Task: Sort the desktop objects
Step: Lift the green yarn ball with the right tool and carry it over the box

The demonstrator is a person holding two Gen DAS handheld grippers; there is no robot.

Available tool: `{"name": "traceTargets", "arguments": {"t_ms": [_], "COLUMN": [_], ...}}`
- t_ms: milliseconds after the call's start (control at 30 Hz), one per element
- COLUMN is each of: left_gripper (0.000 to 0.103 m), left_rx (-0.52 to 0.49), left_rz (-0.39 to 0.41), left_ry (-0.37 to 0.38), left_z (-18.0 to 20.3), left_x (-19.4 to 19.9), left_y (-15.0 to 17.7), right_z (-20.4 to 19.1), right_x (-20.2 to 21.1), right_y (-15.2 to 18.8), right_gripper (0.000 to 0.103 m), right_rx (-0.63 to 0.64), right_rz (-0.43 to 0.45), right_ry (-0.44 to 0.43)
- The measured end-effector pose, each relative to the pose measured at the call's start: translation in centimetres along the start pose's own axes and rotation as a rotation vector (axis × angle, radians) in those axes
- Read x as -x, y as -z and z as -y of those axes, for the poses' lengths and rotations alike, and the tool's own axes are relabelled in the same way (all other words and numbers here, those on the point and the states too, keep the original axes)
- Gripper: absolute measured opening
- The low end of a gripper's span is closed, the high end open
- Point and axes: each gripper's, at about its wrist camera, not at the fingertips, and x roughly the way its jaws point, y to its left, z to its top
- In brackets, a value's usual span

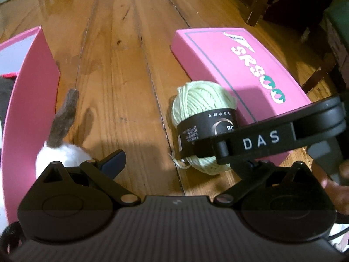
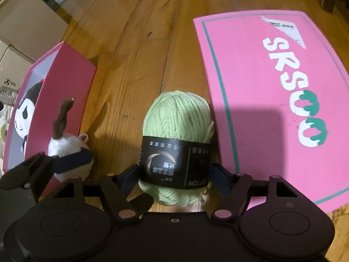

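Note:
A pale green yarn ball (image 2: pixel 176 120) with a black paper band lies on the wooden floor; it also shows in the left wrist view (image 1: pixel 202 107). My right gripper (image 2: pixel 174 174) is closed around its banded middle, pads touching both sides. A small white plush toy (image 2: pixel 65 146) with a brown ear lies beside the pink open box (image 2: pixel 56 100); it shows in the left wrist view too (image 1: pixel 61 152). My left gripper (image 1: pixel 174 163) is open and holds nothing; its left finger (image 2: pixel 72 159) rests against the toy.
A pink lid printed SRSOO (image 2: pixel 272 100) lies flat to the right of the yarn. The open box holds a black-and-white plush doll (image 2: pixel 26 113). Dark chair legs (image 1: pixel 259 2) stand at the far right. Cardboard boxes (image 2: pixel 28 21) stand far left.

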Motion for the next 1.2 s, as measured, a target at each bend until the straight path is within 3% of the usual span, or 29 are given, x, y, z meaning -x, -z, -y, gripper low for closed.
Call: {"name": "traceTargets", "arguments": {"t_ms": [233,400,567,967,1200], "left_gripper": [0.103,0.102,0.101,0.101,0.101], "left_rx": [-0.001,0.012,0.055,0.047,0.025], "left_rz": [0.006,0.020,0.054,0.036,0.101], "left_ry": [-0.009,0.001,0.052,0.060,0.051], "left_z": [0.0,-0.1,-1.2,-1.4,-1.5], "left_x": [-0.9,-1.2,-0.2,1.3,5.3], "left_y": [-0.2,-0.5,-0.8,-0.4,-0.3], "right_z": [-1.8,-2.3,-0.8,0.1,-1.3], "right_x": [-1.1,-1.3,-0.3,3.5,6.0], "right_y": [-0.9,-1.2,-1.2,0.7,1.9], "right_gripper": [0.080,0.066,0.060,0.060,0.060], "right_rx": [0.070,0.087,-0.003,-0.118,-0.155], "right_rz": [0.019,0.025,0.058,0.180,0.252], "right_ry": [0.090,0.147,0.152,0.030,-0.041]}}
